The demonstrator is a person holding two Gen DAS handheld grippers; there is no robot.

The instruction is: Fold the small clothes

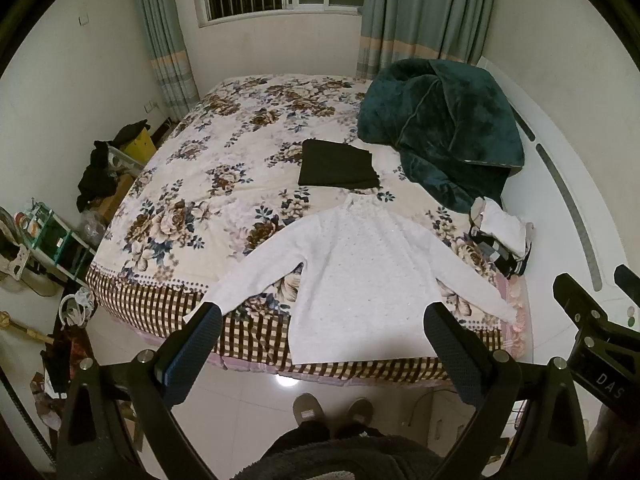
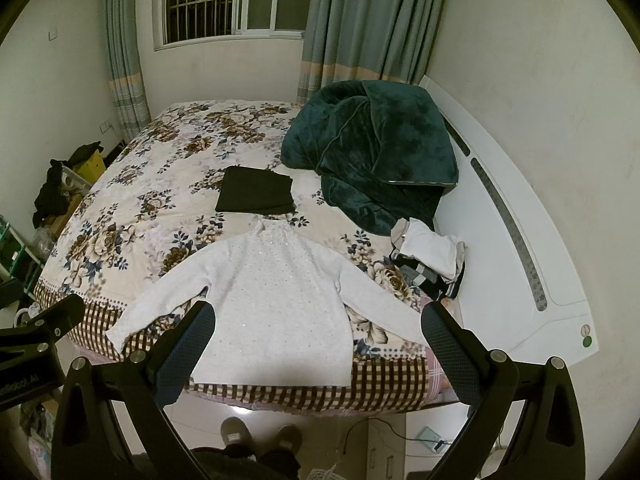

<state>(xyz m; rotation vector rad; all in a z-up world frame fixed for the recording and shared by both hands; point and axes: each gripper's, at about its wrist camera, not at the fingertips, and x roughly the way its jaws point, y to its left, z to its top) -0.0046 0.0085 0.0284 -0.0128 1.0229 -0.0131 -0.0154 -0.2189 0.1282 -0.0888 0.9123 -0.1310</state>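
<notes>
Across most of both wrist views we see a wide bed with a floral-printed cream coverlet edged in brown-and-cream check (image 1: 192,184) (image 2: 132,200), its white curved headboard (image 1: 560,184) (image 2: 516,216) running along the right side. Heaped against that headboard lies a bulky dark teal plush blanket (image 1: 444,128) (image 2: 372,148), crumpled and partly folded over itself.

Next in size, we find a white long-sleeved knit sweater with a high collar and tiny sparkling dots (image 1: 360,276) (image 2: 276,300). It lies flat on the near part of the bed, collar pointing away from us, both sleeves spread out to the sides, and its hem reaches the checked border at the mattress edge.

Just beyond the collar sits a folded black garment in a neat rectangle (image 1: 338,164) (image 2: 256,192), close to the collar; we cannot tell whether they touch. Near the sweater's right sleeve, beside the headboard, we see a small pile of white and black-and-white checked clothes (image 1: 502,236) (image 2: 430,260).

Our left gripper (image 1: 322,322) hangs above the floor in front of the bed with its jaws spread wide and nothing between them. Our right gripper (image 2: 318,320) is likewise wide apart and holds nothing, clear of the sweater.

Below, on the pale tiled floor (image 1: 248,396) (image 2: 320,420), stand two grey slippers (image 1: 332,408) (image 2: 260,436).
</notes>
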